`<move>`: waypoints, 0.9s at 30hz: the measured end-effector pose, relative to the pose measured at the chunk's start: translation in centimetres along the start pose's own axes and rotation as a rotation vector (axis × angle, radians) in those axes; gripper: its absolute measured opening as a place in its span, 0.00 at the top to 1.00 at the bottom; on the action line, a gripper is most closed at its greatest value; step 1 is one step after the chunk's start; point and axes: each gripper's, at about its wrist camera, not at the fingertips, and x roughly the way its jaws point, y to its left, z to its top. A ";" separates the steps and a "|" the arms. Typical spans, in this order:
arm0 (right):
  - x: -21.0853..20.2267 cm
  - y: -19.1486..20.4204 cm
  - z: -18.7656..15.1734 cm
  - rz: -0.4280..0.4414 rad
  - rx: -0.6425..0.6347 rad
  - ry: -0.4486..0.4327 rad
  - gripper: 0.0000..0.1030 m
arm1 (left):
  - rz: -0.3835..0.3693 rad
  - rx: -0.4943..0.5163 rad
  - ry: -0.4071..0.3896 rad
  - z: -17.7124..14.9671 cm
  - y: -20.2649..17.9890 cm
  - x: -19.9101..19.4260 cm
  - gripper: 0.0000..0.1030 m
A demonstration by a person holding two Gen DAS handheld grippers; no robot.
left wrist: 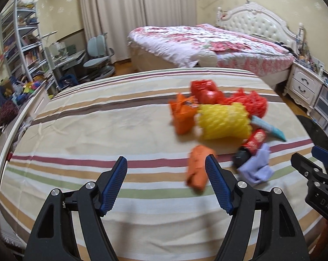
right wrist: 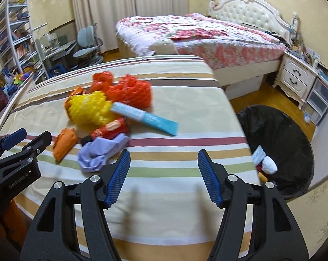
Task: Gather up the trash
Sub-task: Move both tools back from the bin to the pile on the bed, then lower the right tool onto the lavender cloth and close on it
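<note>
Left gripper [left wrist: 166,171]: jaws spread wide, nothing between the pads, poised above the striped bed [left wrist: 98,130].
Right gripper [right wrist: 161,165]: likewise wide open and empty; seen at the right edge of the left wrist view, level with the left gripper.
Trash pile: ahead and right of the left gripper, ahead and left of the right gripper; somewhat blurred in both views.
Orange wrapper [left wrist: 197,169]: nearest piece, just beyond the left gripper's right fingertip [left wrist: 210,163], partly hidden behind it.
Lilac crumpled paper [right wrist: 100,152]: just ahead of the right gripper's left fingertip; touching the red packet [right wrist: 110,129] behind it.
Yellow foam net [left wrist: 224,121]: further ahead, mid-pile, next to an orange bag [left wrist: 182,115].
Red foam net [right wrist: 129,91]: far side of pile, beyond the yellow one.
Teal-and-white pack [right wrist: 146,117]: pointing out to the right from under the yellow net.
Bin with black liner [right wrist: 279,148]: on the floor right of the right gripper, beside the bed edge; a few discarded pieces inside.
</note>
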 end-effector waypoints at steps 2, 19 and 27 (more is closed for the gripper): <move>-0.1 1.4 -0.1 0.015 -0.026 0.002 0.37 | 0.030 -0.019 0.004 -0.2 1.4 0.2 0.30; 2.1 6.1 -1.0 -0.020 -0.124 0.066 0.32 | 0.044 -0.098 0.045 -1.8 5.2 1.3 0.29; 1.9 2.8 -1.3 -0.059 -0.059 0.082 0.32 | 0.013 -0.098 0.051 -1.6 4.3 1.2 0.29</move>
